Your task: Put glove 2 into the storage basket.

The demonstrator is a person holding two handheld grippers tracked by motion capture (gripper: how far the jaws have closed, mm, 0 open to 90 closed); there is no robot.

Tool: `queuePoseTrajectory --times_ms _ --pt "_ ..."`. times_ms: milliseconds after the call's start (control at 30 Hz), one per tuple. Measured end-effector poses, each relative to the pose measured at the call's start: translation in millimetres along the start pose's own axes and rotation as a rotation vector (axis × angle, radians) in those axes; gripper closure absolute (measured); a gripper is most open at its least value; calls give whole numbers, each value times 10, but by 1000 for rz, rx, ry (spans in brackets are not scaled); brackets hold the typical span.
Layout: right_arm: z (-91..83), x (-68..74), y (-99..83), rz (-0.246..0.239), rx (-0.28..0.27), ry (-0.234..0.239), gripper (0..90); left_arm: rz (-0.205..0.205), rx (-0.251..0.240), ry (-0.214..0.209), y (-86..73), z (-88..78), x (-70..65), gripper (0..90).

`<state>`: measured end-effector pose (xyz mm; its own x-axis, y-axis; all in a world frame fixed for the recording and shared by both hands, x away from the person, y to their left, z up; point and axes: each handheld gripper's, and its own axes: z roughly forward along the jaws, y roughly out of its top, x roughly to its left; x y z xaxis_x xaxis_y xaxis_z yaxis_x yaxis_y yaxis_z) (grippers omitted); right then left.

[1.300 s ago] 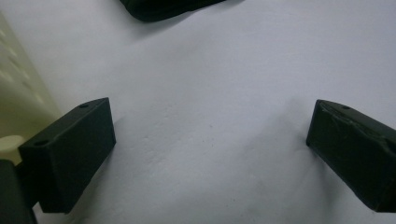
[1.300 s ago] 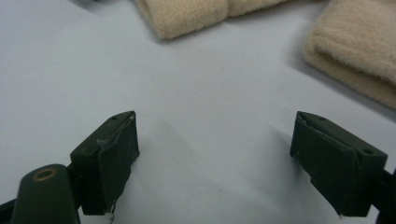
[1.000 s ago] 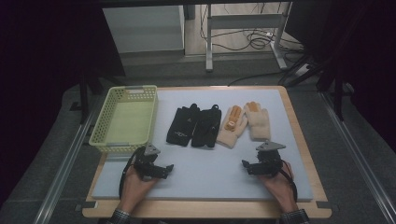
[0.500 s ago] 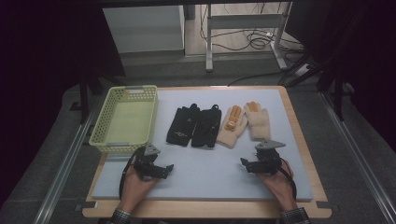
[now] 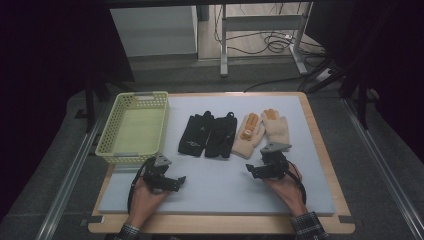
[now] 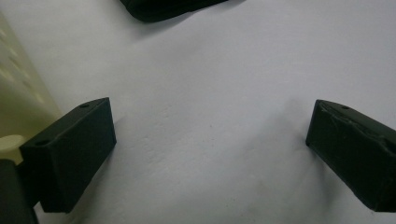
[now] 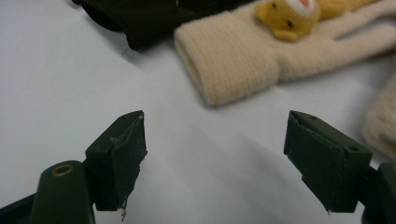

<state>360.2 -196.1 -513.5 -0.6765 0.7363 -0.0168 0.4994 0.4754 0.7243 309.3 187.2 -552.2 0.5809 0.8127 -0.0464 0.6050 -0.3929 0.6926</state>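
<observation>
Right gripper (image 5: 256, 170): jaws wide, having just narrowed a little, nothing between them, just short of the cream glove's cuff.
Cream glove (image 7: 243, 60): flat on the pale mat (image 5: 225, 190), a yellow figure on its back; its partner (image 5: 276, 129) touches it.
Black gloves (image 5: 207, 135): side by side, left of the cream pair.
Left gripper (image 5: 172, 182): jaws wide, empty, over bare mat.
Basket (image 5: 112, 150): yellow, at the mat's left edge.

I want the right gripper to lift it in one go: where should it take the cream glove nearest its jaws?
Probably at the ribbed cuff of the cream glove, coming from the table's near edge. The cuff is its closest, thickest end, lying flat and clear of the black gloves. The right gripper stands open in front of it.
</observation>
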Motion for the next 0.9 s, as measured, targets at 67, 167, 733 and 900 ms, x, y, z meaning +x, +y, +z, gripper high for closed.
queuePoseTrajectory --times_ms 67,167,733,900 --pt "41 7 88 -6 -6 10 216 0 0 0 0 0 0 16" --pt "92 11 190 -14 -7 18 234 0 0 0 0 0 0 16" --pt "454 115 670 -77 -10 41 300 0 0 -1 0 0 1 16" --pt "548 114 797 -84 -12 45 300 0 0 -1 0 0 1 16"
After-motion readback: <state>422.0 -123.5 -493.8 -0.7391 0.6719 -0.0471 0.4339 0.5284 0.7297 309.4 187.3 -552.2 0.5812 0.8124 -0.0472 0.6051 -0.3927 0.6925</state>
